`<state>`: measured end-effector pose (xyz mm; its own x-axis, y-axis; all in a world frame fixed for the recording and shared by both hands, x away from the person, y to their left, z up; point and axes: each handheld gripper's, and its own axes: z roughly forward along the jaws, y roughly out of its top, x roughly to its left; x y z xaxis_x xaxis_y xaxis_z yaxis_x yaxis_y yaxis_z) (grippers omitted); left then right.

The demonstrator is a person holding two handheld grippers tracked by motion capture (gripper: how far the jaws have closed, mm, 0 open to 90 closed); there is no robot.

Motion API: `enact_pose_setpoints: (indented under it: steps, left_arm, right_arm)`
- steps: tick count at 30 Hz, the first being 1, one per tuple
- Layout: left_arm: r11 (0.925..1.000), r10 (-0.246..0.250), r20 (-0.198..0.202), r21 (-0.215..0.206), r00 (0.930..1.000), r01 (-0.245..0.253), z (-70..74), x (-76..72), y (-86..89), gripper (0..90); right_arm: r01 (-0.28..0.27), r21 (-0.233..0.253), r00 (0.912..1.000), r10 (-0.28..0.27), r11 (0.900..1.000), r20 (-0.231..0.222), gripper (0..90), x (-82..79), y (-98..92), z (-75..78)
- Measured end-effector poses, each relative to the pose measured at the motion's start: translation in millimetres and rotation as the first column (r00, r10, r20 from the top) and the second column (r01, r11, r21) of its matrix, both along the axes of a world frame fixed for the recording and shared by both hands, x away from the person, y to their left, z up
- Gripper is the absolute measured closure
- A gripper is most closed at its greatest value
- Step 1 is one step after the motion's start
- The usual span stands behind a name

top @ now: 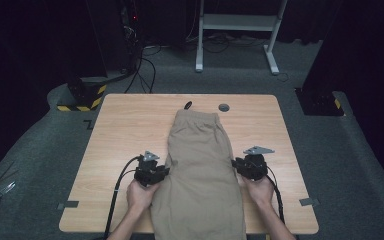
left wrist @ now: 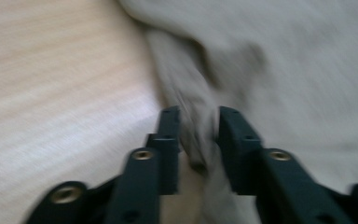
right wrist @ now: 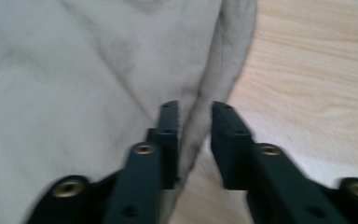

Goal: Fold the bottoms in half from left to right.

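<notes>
High view: khaki trousers [top: 200,165] flat on wooden table [top: 125,130], lengthwise between both tongs. Left tongs [top: 166,171] at garment's left edge, right tongs [top: 234,164] at right edge, each gripped by a hand [top: 141,194]. Left gripper view: narrow gap, pinched on bunched fold of fabric [left wrist: 198,135]; blurry, so prob. clamped tight. Right gripper view: right tongs [right wrist: 195,116] narrow too, astride raised edge fold [right wrist: 200,121], cloth between jaws, seemingly nipped. Beyond tongs, past trousers' far end: small dark object [top: 188,105] & grey disc [top: 224,107] on table, well apart from both.
</notes>
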<state>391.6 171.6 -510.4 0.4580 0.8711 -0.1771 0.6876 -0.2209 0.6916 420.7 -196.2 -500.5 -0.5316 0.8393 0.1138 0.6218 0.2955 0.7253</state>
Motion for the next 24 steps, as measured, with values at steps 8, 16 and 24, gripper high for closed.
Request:
enact_pose_setpoints:
  steps: [8, 16, 24]
  left_arm:
    - [0.9982, 0.022, 0.026, 0.055, 0.9994, -0.024, -4.8, 19.9, -14.2, 60.1]
    - [0.9930, -0.004, 0.016, 0.118, 0.9999, 0.002, -2.1, 20.1, -12.7, 85.9]
    - [0.9980, 0.005, 0.000, 0.063, 1.0000, -0.005, -0.3, 16.9, -5.0, 58.9]
  right_arm:
    - [0.049, 0.009, 0.9985, -0.048, 0.999, -0.026, 64.3, 28.4, 23.8, -8.4]
    - [0.032, -0.108, 0.9993, -0.034, 0.994, -0.017, 90.0, 38.6, 24.9, -6.9]
    - [0.062, -0.065, 0.9974, -0.065, 0.996, -0.033, 69.4, 30.2, 13.8, -9.3]
